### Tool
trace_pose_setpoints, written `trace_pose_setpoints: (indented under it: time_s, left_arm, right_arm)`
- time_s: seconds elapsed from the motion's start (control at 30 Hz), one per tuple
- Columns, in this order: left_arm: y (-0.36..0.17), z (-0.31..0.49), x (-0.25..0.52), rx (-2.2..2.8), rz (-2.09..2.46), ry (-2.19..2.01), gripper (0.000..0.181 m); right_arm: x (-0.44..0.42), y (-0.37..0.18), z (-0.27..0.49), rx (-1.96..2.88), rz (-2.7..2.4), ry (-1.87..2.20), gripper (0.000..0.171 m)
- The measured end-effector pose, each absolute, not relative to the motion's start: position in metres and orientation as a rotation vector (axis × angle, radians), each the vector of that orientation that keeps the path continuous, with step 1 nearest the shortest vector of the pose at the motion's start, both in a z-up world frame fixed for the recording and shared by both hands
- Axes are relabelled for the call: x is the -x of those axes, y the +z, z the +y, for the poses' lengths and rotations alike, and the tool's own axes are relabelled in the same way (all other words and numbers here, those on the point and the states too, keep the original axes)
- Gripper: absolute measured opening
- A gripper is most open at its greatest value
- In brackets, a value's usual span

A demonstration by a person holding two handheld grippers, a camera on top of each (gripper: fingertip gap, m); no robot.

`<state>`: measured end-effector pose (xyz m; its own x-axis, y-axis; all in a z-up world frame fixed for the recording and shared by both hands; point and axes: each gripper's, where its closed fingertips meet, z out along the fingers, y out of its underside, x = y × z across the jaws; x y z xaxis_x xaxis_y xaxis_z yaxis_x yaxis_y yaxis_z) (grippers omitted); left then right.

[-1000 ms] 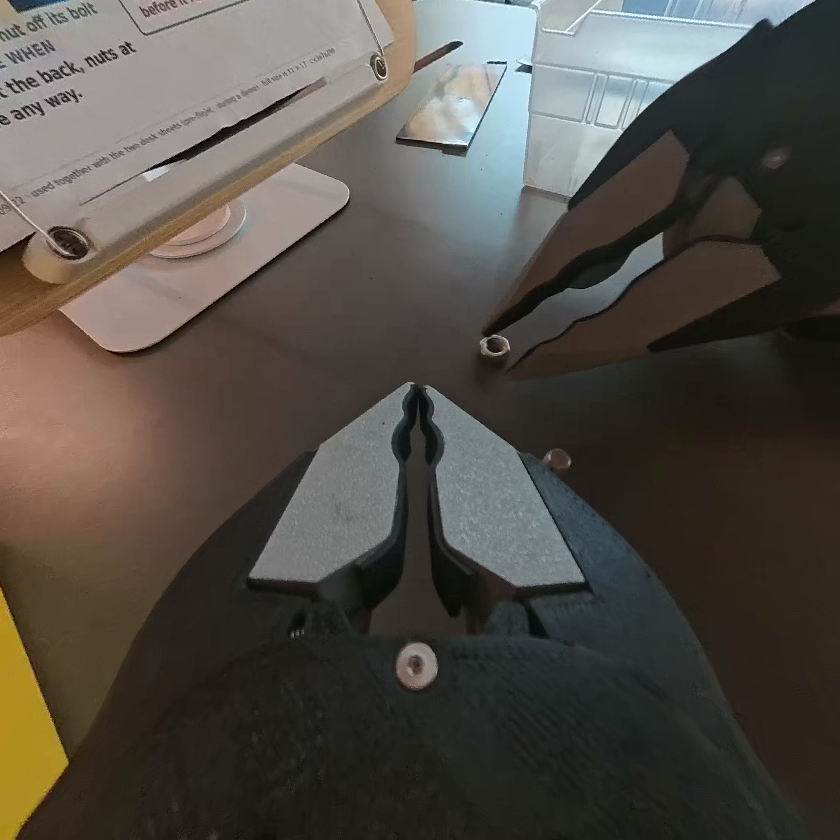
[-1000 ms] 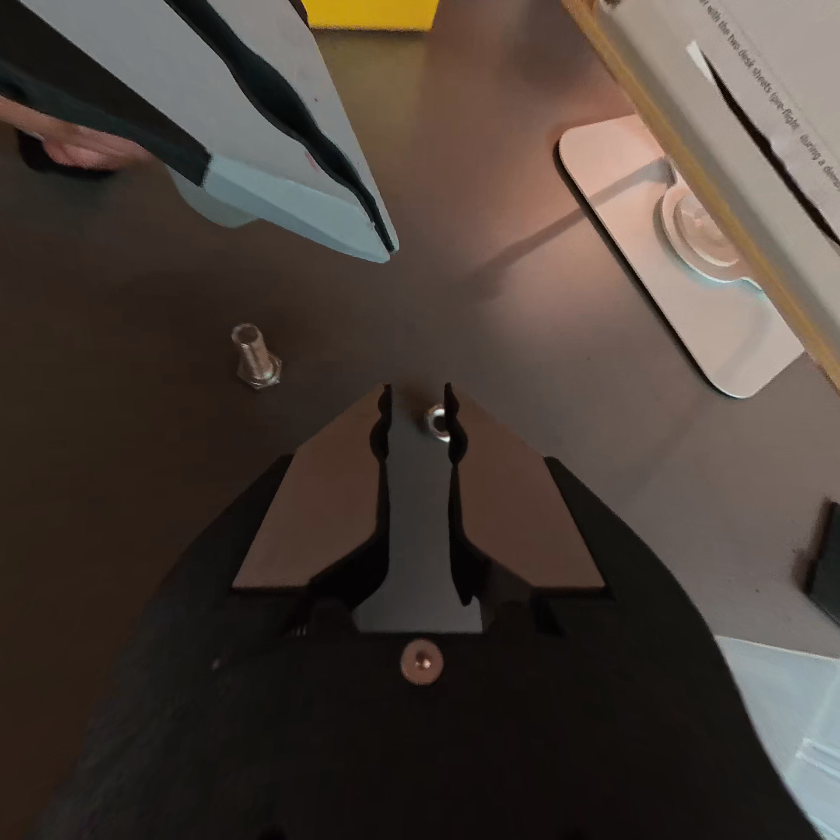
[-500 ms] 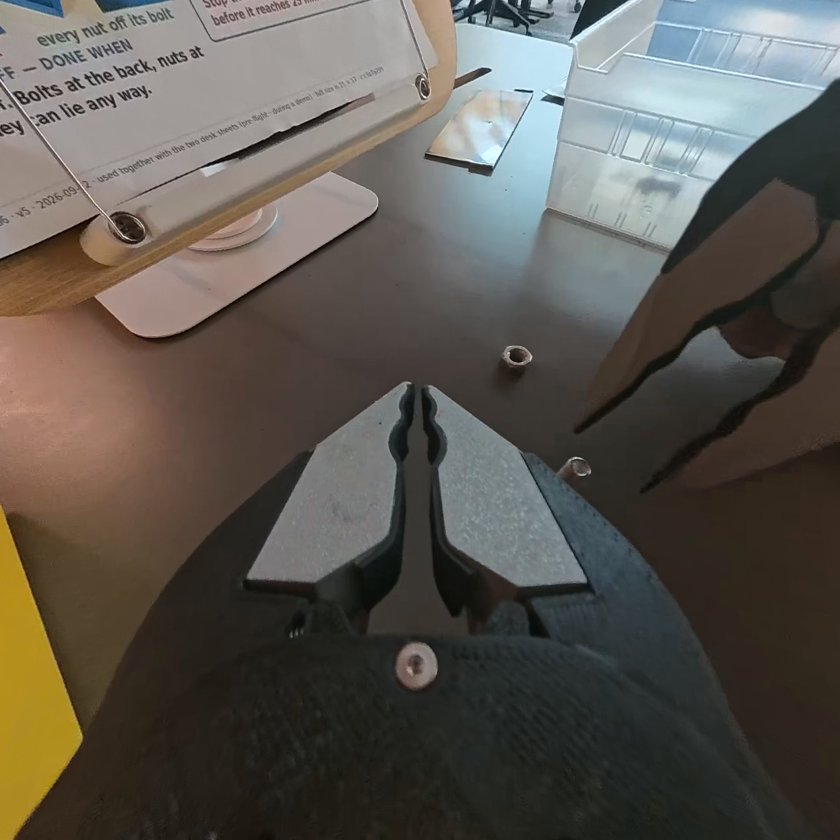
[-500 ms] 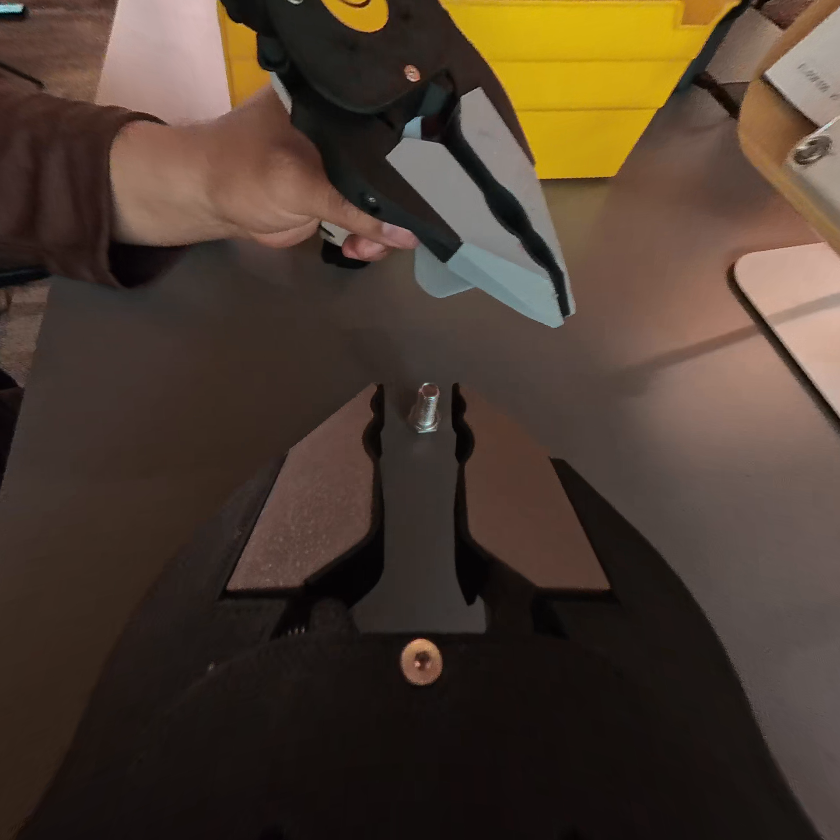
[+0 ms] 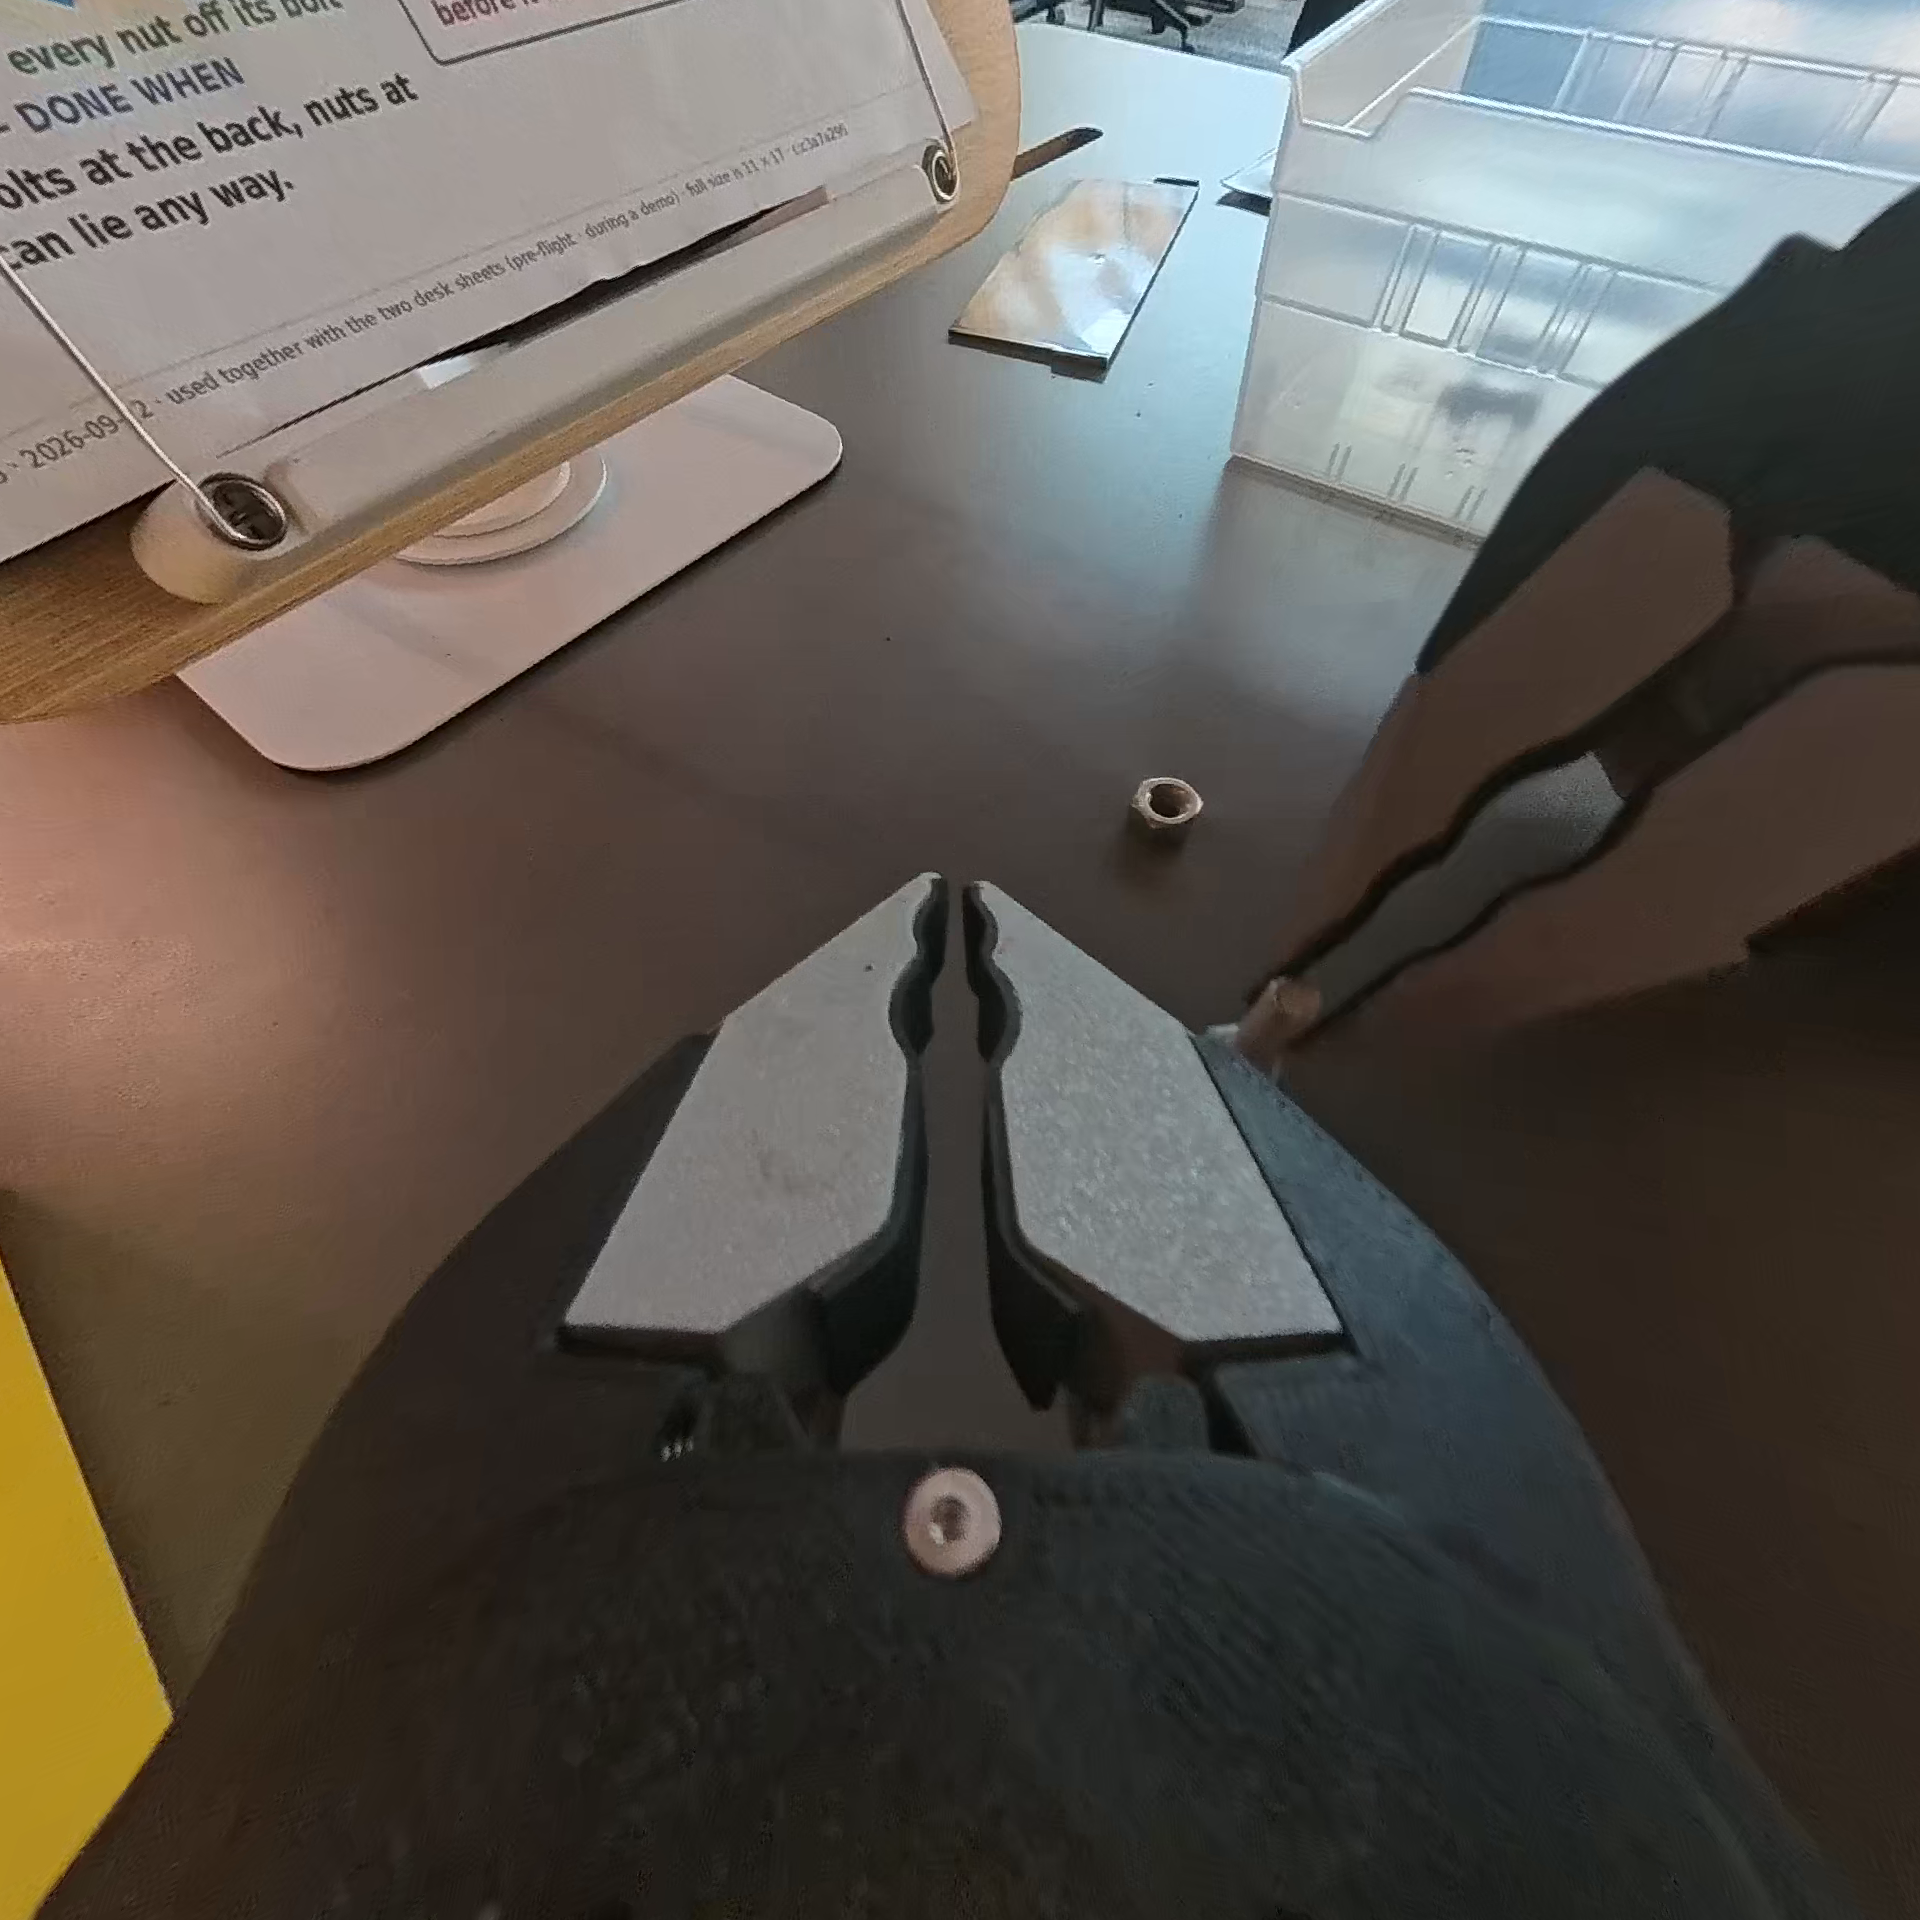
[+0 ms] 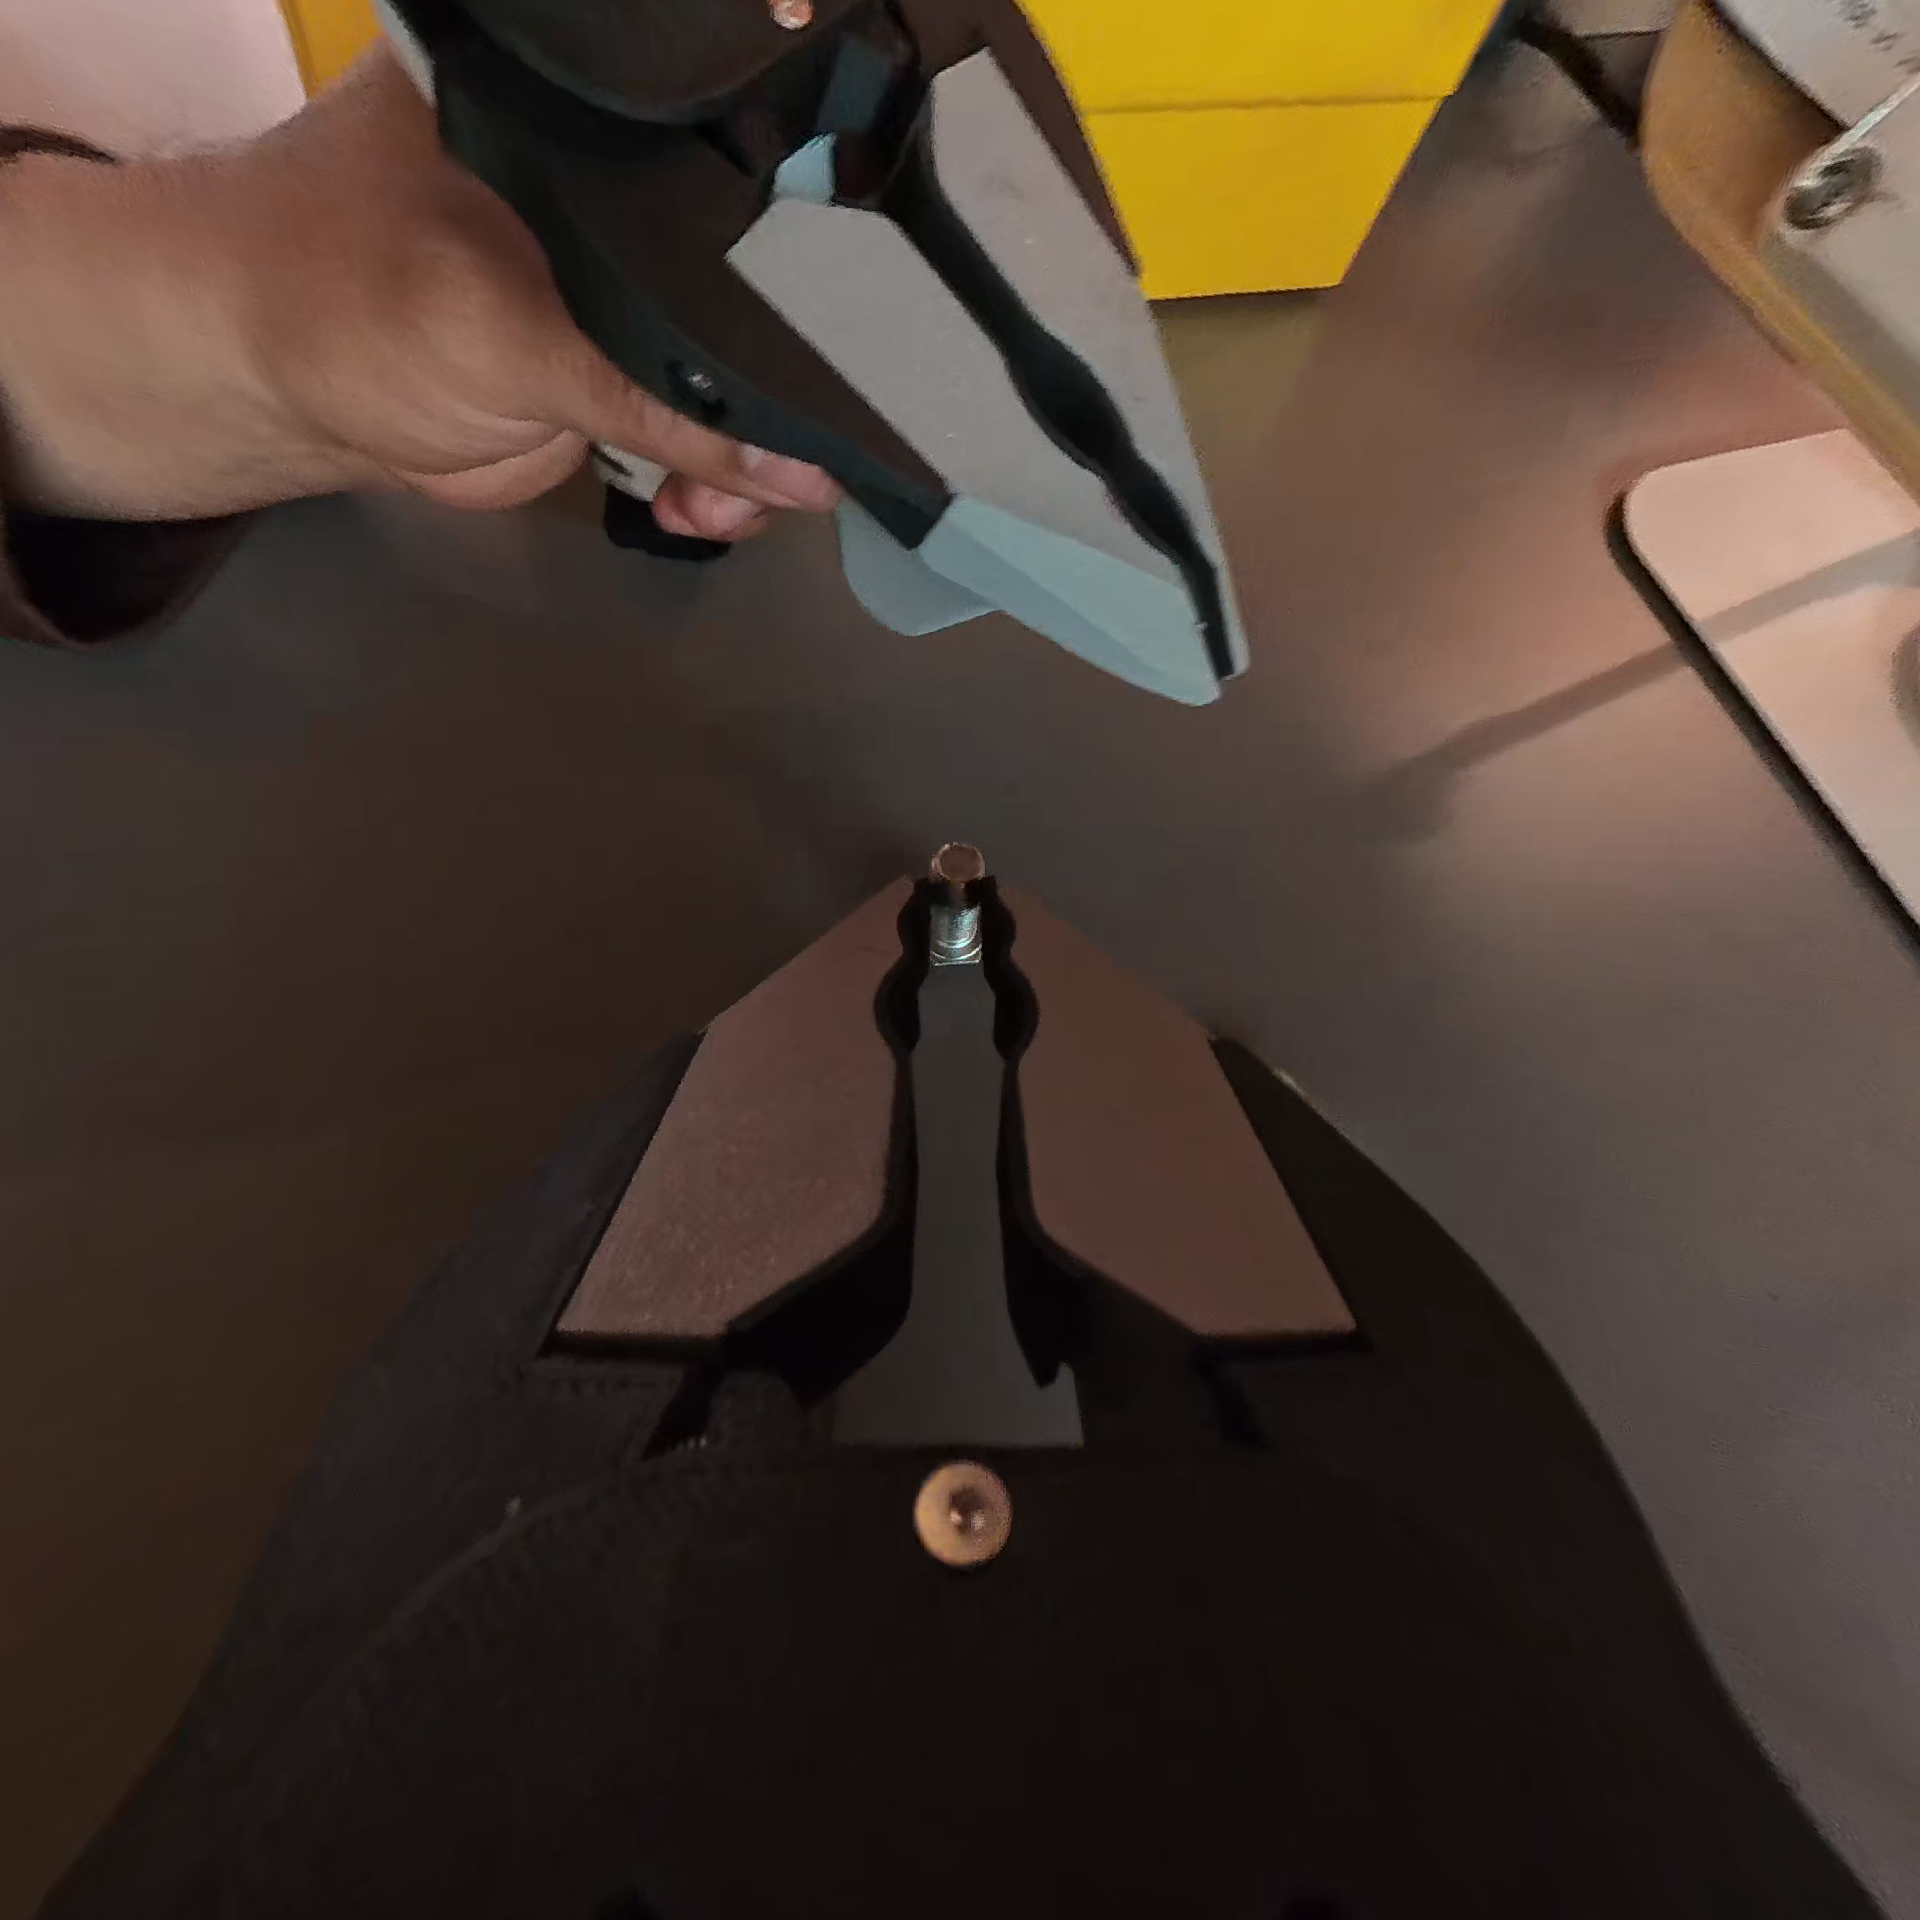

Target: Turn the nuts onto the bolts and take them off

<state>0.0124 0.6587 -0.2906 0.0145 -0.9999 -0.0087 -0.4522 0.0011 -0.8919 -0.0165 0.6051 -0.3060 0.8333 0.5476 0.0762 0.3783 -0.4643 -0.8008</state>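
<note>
A small silver bolt stands on its head on the dark table, threaded end up. My right gripper is shut on its shank at the fingertips. The bolt also shows in the left wrist view, between the right gripper's tips. A loose hex nut lies flat on the table, a little beyond and left of the bolt. My left gripper is shut and empty, hovering just left of the bolt. In the right wrist view the left gripper hangs above and beyond the bolt, held by a hand.
A wooden clipboard stand with a printed sheet on a white base stands at the left rear. A clear plastic bin and a flat metal plate are behind. A yellow bin sits by the left gripper. The left gripper's tips are roughly 7 cm from the right gripper's.
My right gripper left the nut, swung over to the standing bolt and closed on its shank. My left gripper stayed shut and shifted only slightly.
</note>
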Motion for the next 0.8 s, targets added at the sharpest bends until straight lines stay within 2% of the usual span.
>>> trace_pose_setpoints:
  time_s: [0.03, 0.4, 0.8]
  left_arm:
    - [-0.291, 0.657, -0.013, 1.546, 1.542, -0.938, 0.000]
    - [-0.292, 0.642, -0.016, 1.497, 1.606, -0.977, 0.005]
    - [-0.283, 0.623, -0.018, 1.390, 1.643, -1.051, 0.005]
  right_arm:
    - [0.013, -0.303, 0.606, 2.109, -0.649, 0.237, 0.005]
    - [-0.021, -0.269, 0.615, 1.997, -0.400, 0.212, 0.005]
    - [-0.029, -0.268, 0.615, 2.007, -0.300, 0.288, 0.005]
